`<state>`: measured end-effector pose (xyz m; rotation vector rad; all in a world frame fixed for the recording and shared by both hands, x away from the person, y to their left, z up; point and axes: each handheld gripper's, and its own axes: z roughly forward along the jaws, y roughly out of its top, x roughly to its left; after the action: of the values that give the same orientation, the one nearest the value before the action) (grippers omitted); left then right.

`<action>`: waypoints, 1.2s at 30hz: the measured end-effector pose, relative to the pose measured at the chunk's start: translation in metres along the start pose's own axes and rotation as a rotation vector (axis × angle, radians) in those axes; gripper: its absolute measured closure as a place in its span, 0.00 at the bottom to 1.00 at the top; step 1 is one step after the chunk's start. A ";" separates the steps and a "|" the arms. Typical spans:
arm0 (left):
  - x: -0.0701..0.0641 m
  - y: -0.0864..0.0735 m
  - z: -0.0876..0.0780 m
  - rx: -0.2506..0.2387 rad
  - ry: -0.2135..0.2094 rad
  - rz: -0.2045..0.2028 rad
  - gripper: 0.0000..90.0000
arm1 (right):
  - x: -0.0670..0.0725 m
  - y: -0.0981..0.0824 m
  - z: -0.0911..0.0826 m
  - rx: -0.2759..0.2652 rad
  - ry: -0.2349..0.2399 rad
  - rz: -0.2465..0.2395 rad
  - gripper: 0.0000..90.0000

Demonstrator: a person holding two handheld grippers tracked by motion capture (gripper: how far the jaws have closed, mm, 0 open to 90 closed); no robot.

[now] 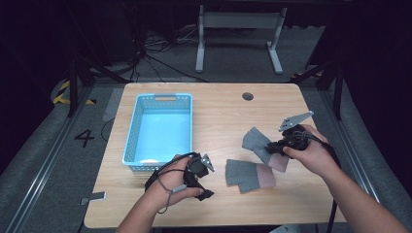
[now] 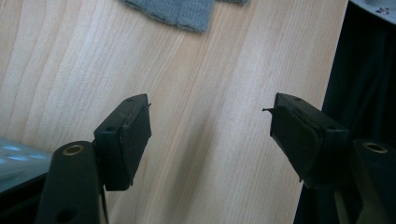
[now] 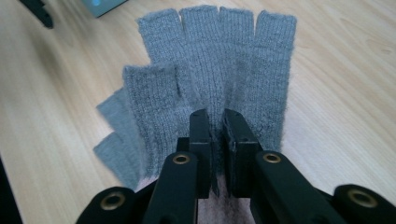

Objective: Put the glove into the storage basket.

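Your right tongs (image 3: 215,140) are pinched together on a fingerless grey knitted glove (image 3: 210,70), biting the knit low on the palm, just above the pale pink cuff. In the right gripper view the four finger stubs fan out ahead of the jaws and the thumb stub sits to one side, with a second grey layer showing beneath at the left. From the high view that glove (image 1: 257,143) hangs from the right tongs (image 1: 272,148) over the right part of the pale wooden bench (image 1: 218,111), part of it apparently resting on the wood.

Your left tongs (image 2: 210,135) stand wide apart with nothing between them, above bare wood near the bench's front edge. Seen from above, the left tongs (image 1: 206,187) sit just beside the front right corner of the light blue plastic lattice basket (image 1: 133,131).

The other fingerless grey knitted glove with a pink cuff (image 1: 248,174) lies flat between your two hands.

Expect both gloves to be light, soft and limp: they will droop, fold and stretch rather than hold shape, and won't break. A thin pinch of knit could slip, so I'd take a full fold, ideally at the ribbed cuff where the fabric looks thicker. For the flat glove, press down at an edge to gather material.
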<state>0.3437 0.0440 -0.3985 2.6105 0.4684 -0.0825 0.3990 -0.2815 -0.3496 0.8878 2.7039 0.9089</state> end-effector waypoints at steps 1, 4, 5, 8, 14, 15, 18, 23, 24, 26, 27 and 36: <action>0.000 0.000 0.000 -0.001 -0.001 0.002 0.33 | 0.002 -0.001 0.001 0.002 0.005 -0.006 0.93; -0.001 0.001 0.001 -0.005 -0.005 0.009 0.32 | 0.009 -0.002 0.003 0.008 0.014 -0.025 0.93; -0.001 0.001 0.002 -0.008 -0.005 0.009 0.32 | 0.011 -0.003 0.004 0.011 0.021 -0.036 0.93; -0.001 0.001 0.002 -0.020 -0.006 0.001 0.31 | 0.016 -0.005 0.008 0.021 0.037 -0.051 0.93; -0.001 0.001 0.002 -0.040 -0.011 0.011 0.31 | 0.025 -0.012 0.018 0.040 0.079 -0.078 0.93; -0.001 0.001 0.002 -0.043 -0.010 0.016 0.31 | 0.027 -0.013 0.020 0.045 0.081 -0.083 0.93; -0.002 0.002 0.003 -0.035 0.005 0.026 0.34 | 0.031 -0.015 0.026 0.062 0.092 -0.103 0.93; -0.001 0.003 0.001 -0.015 0.028 0.053 0.45 | 0.037 -0.018 0.034 0.083 0.099 -0.136 0.93; -0.001 0.004 0.000 -0.020 0.031 0.047 0.46 | 0.038 -0.019 0.036 0.086 0.098 -0.146 0.93; 0.000 0.004 -0.001 -0.033 0.033 0.039 0.48 | 0.040 -0.020 0.039 0.093 0.100 -0.149 0.93; 0.000 0.005 -0.001 -0.035 0.033 0.034 0.50 | 0.040 -0.021 0.041 0.099 0.102 -0.157 0.93; 0.001 0.006 0.000 -0.060 0.019 0.002 0.55 | 0.045 -0.026 0.054 0.126 0.094 -0.157 0.92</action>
<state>0.3465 0.0389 -0.3962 2.5554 0.4677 -0.0420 0.3671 -0.2448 -0.4067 0.6576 2.8898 0.7742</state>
